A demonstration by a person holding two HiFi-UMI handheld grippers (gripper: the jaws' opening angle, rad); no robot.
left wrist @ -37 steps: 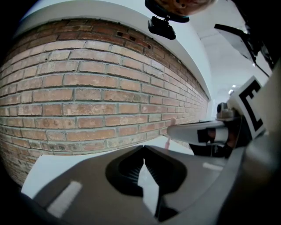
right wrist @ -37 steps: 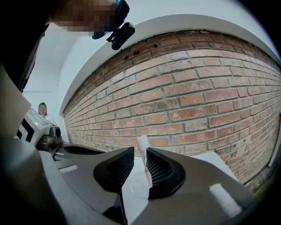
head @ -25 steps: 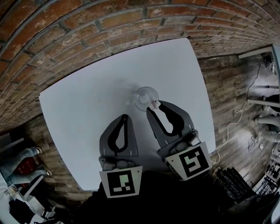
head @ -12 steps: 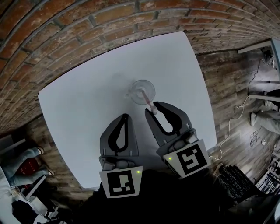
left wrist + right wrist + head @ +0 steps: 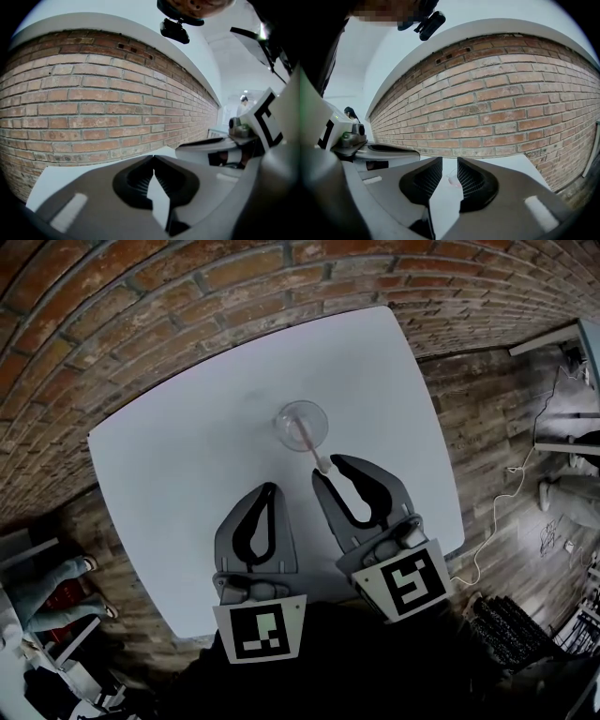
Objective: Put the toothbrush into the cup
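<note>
Table (image 5: 187, 474) | toothbrush (image 5: 307, 442) in cup (image 5: 284, 421) | just beyond right claw (image 5: 330, 470) (jaws apart)

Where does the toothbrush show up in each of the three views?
Head view: toothbrush above centre, leaning in the clear cup, just ahead of the right gripper.
Left gripper view: not in it.
Right gripper view: low centre, beyond the open gripper.
Shared landmark: the brick wall.
</note>
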